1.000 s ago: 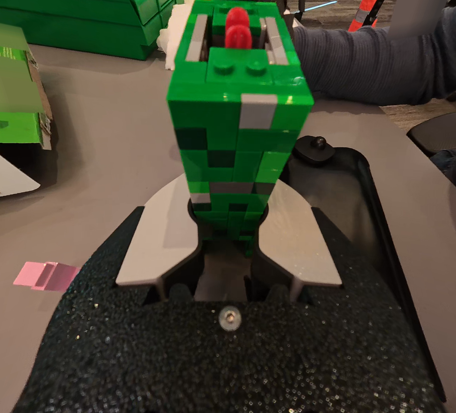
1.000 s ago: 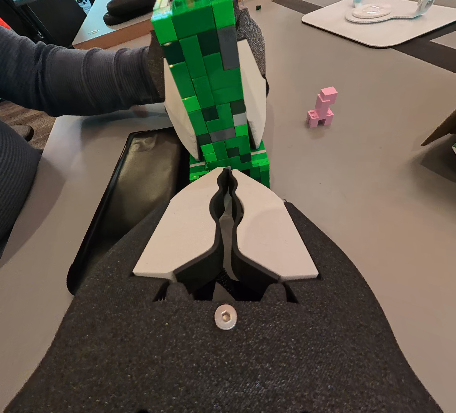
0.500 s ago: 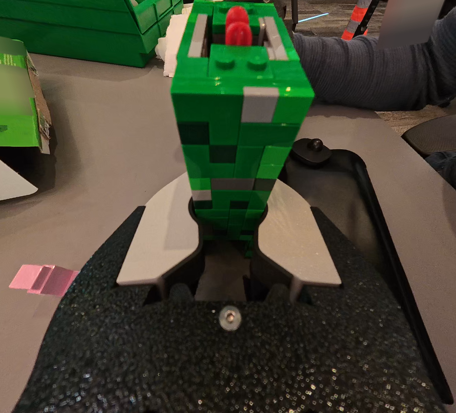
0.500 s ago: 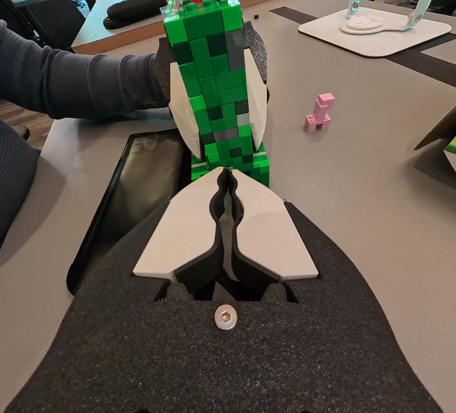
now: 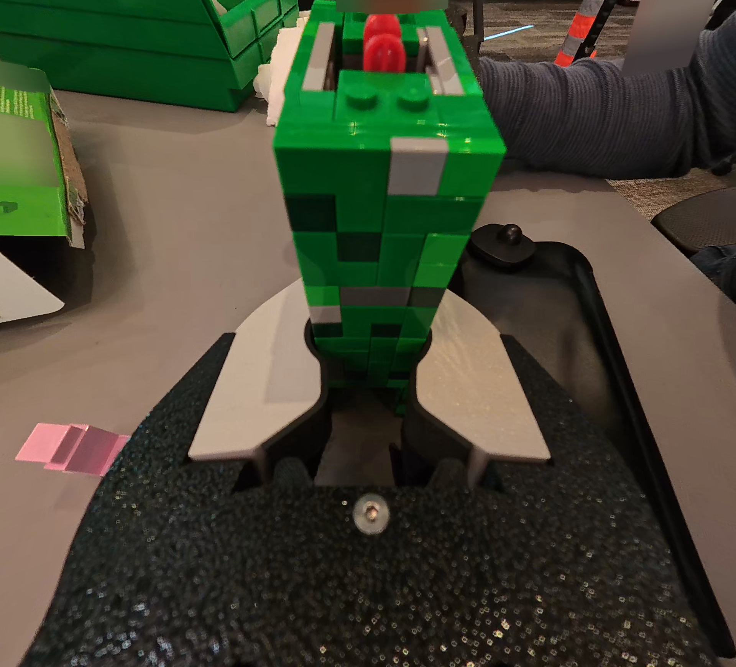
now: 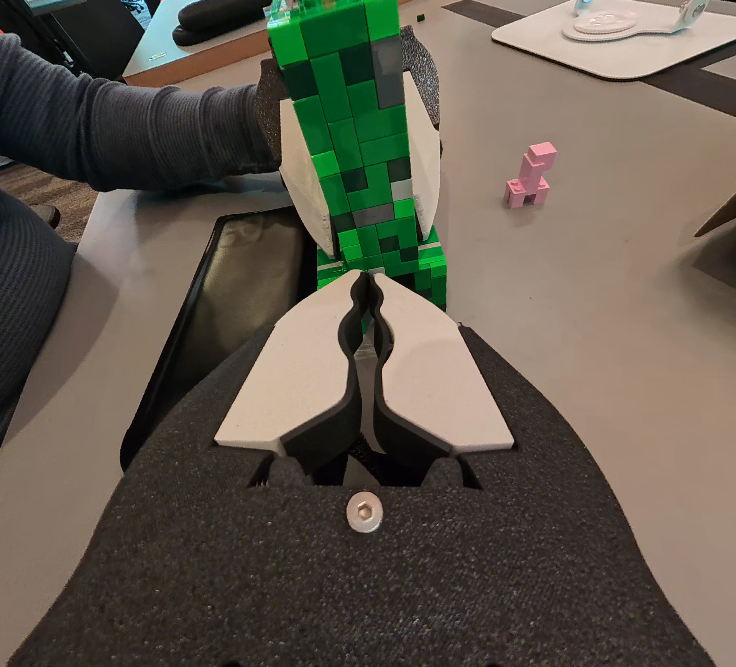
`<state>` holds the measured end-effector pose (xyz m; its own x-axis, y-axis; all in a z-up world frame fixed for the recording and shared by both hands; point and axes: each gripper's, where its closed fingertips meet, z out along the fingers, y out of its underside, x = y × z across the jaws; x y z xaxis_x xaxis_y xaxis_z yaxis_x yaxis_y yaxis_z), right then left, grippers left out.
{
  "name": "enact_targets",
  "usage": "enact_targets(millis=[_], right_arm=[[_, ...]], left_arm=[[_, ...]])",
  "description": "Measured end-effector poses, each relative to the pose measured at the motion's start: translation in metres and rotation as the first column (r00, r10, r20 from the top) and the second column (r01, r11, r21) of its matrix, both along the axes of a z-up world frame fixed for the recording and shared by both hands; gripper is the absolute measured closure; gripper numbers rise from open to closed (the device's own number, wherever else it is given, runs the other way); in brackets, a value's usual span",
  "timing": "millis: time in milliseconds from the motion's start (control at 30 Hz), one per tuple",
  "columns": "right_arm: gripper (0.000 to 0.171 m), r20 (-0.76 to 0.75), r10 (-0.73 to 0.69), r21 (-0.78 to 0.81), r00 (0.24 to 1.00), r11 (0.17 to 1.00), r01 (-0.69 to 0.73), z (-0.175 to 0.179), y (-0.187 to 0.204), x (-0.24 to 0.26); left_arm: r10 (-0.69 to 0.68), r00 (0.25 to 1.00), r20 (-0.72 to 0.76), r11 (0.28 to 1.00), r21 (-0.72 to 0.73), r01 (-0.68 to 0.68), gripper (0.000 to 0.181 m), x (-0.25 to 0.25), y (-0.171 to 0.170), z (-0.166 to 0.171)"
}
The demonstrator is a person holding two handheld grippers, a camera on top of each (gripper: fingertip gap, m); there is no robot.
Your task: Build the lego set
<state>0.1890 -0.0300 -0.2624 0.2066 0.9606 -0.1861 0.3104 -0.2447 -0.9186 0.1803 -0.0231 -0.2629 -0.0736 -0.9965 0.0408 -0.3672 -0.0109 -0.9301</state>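
where hidden opposite, red studs [image 5: 383,46] atop

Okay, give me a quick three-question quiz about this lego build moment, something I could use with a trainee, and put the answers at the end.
1. True or false: the left gripper has its jaws closed on the green lego tower.
2. Multiple choice: the right gripper is (A) gripping the pink lego figure, (B) shut and empty in front of the tower's base, (C) wide open above the tower.
3. What colour are the pieces sitting in the recess at the tower's top?

Key:
1. True; a jaw sits on each side of the tower.
2. B.
3. Red.
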Motion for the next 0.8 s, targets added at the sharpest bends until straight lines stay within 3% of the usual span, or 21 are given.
enact_targets(millis=[800], right_arm=[[0.171, -0.034, 0.005, -0.006, 0.999, 1.000, -0.005, 0.0040, -0.0007, -0.0003]], left_arm=[[0.016, 1.000, 0.000, 1.000, 0.003, -0.016, 0.140, 0.0000, 0.0013, 0.0003]])
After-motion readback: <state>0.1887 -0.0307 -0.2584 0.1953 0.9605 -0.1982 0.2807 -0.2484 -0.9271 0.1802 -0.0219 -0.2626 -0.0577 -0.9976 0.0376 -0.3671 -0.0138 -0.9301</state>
